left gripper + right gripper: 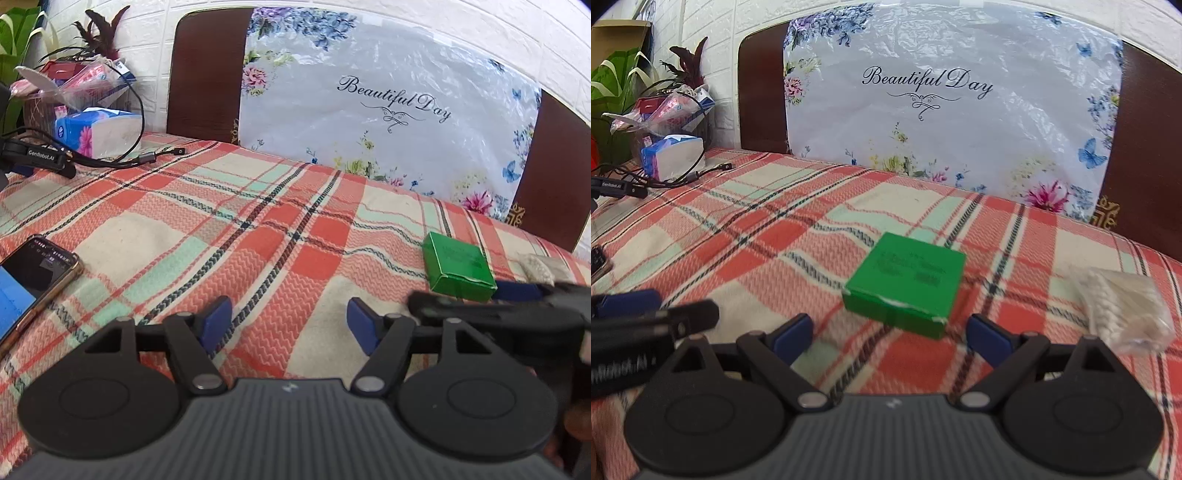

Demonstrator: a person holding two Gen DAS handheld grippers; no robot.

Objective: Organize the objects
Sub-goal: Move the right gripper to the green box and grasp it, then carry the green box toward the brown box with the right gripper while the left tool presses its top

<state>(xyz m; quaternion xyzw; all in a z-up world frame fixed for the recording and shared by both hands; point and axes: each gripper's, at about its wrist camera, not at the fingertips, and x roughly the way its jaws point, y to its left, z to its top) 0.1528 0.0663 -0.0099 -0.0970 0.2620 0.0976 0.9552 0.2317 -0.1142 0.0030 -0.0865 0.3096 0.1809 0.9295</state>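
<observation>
A flat green box lies on the plaid bed cover, just ahead of my right gripper, which is open with nothing between its blue pads. A clear packet of white cotton swabs rests to the right of the box. In the left wrist view the same green box sits far right, with the packet behind it. My left gripper is open over bare cover, holding nothing. The right gripper's fingers reach in from the right edge, near the box.
A phone lies at the left edge. At the back left are a tissue pack, black cables, a cluttered basket and a plant. A floral plastic-wrapped bundle leans on the dark headboard.
</observation>
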